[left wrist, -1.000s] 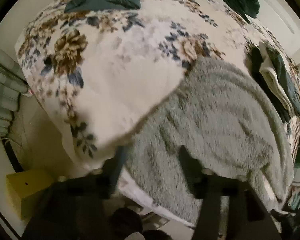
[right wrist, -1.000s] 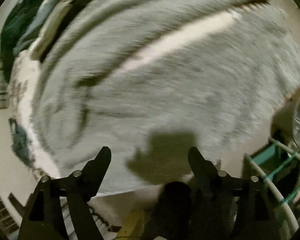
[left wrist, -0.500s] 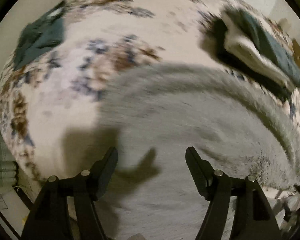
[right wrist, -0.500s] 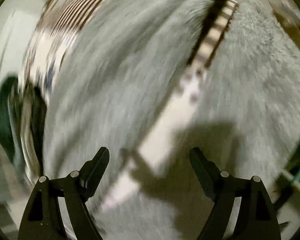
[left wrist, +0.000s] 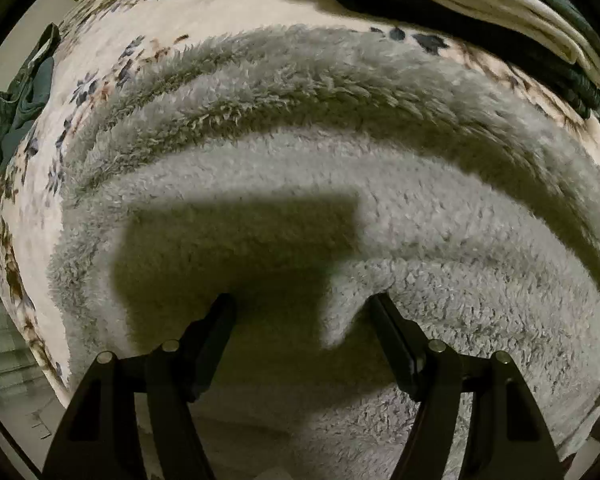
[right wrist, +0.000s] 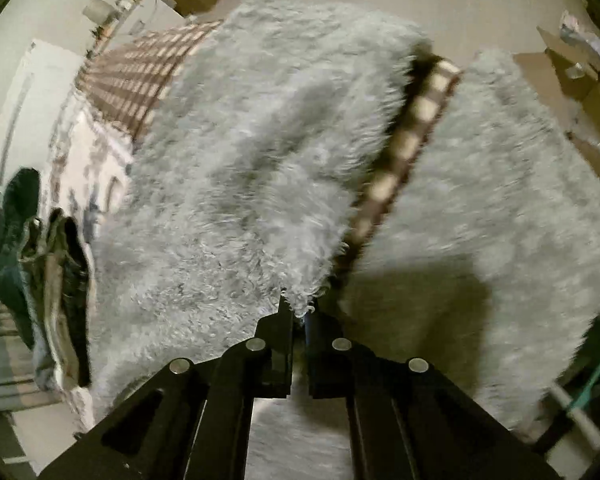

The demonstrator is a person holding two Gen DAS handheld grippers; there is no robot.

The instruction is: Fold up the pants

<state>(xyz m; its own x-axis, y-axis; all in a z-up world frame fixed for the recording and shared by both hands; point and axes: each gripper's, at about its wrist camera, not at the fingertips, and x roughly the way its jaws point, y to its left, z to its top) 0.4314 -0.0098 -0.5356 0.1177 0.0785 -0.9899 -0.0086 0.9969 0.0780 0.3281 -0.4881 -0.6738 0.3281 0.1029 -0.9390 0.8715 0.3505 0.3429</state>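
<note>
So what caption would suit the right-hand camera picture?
Right gripper shut on an edge of the fluffy grey pants lying on the bed.

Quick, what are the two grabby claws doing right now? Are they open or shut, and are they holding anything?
Left gripper: jaws open, holding nothing, close over the fluffy grey pants.
Right gripper: jaws shut on an edge of the fluffy grey pants.

Grey fleece pants (left wrist: 340, 184): spread across a bed with a floral cover (left wrist: 112, 40), long ridged folds running crosswise. Left hand-held gripper (left wrist: 304, 312): jaws apart, pointing down, tips at the fleece, a raised fold of it between them. Stacked folded clothes (left wrist: 480, 4): upper right. Dark green garment (left wrist: 20, 100): left edge.
</note>
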